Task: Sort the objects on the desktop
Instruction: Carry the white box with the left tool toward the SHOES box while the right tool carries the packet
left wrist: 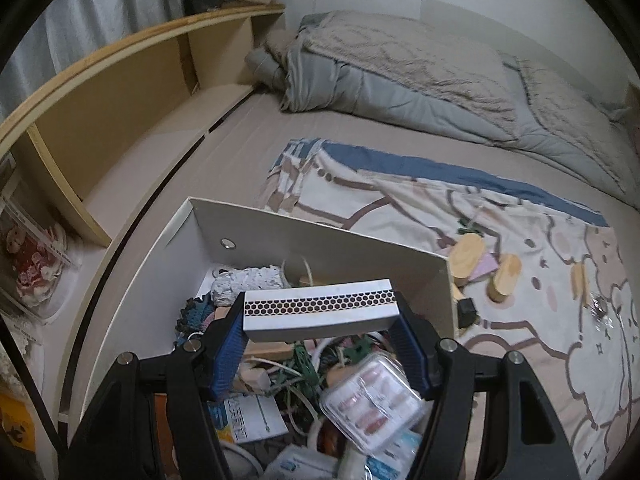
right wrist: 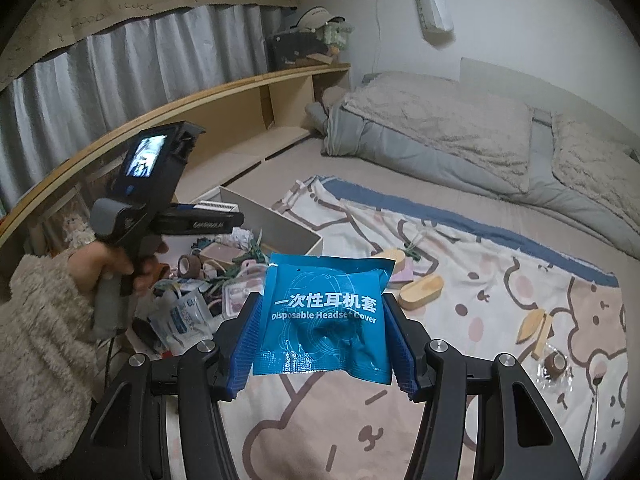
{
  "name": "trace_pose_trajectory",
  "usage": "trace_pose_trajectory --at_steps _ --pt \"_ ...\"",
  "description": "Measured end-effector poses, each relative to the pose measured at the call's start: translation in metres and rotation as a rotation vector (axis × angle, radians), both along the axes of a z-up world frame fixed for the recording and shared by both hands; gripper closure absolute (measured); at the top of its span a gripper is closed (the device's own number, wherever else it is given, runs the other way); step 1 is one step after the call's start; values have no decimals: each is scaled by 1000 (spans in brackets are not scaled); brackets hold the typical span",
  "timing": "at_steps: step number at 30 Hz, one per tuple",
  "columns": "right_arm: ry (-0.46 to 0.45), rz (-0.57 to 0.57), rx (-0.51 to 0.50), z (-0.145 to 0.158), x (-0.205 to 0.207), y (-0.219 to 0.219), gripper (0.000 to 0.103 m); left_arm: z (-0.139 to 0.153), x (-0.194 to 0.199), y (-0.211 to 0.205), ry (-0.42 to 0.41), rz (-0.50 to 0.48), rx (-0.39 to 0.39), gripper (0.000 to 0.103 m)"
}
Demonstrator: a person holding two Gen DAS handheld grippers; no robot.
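My left gripper [left wrist: 320, 312] is shut on a white matchbox-like box [left wrist: 320, 310] with a honeycomb strip, held above the open white storage box [left wrist: 280, 232], which is full of small items. Seen from the right wrist view, the left gripper [right wrist: 218, 210] hovers over that box [right wrist: 280, 224]. My right gripper [right wrist: 322, 328] is shut on a blue "Disposable Headset Cover" packet [right wrist: 324, 316], held above the patterned blanket [right wrist: 480, 280].
Wooden pieces [left wrist: 468, 254] and a pink block [right wrist: 402, 274] lie on the blanket right of the box. A small tape roll in clear wrap [right wrist: 556, 362] lies further right. A folded grey duvet [right wrist: 440, 136] lies at the back, a wooden shelf [right wrist: 200, 112] on the left.
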State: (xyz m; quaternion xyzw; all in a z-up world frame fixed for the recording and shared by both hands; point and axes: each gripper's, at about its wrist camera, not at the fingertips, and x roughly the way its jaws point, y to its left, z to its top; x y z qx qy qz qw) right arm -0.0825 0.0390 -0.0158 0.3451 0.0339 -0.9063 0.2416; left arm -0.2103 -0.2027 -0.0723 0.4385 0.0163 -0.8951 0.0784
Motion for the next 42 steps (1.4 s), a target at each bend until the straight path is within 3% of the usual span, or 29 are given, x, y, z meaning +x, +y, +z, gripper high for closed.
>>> trace_pose_trajectory --at_steps 13,19,21,22,24,30,36,42 --pt "-3 22 -8 -1 1 4 45 -44 -33 -30 -122 151 -33 36" --pt "0 16 -11 0 1 4 45 -52 -33 -39 -128 191 -36 36" --pt "-1 17 -10 0 1 4 45 -53 -31 -43 -125 200 -27 30" --pt "0 16 -9 0 1 4 45 -55 -31 -43 -129 203 -28 20" --pt "0 15 -7 -1 0 4 45 -56 -29 -43 -129 203 -36 18" --pt "2 5 -13 -6 -5 3 45 -47 -21 -39 -108 164 -45 18" --pt "24 -4 -26 -12 -7 -3 45 -23 -3 -34 -30 118 -101 18" --pt "0 6 -41 -19 -10 -20 45 0 20 -35 38 86 -93 18"
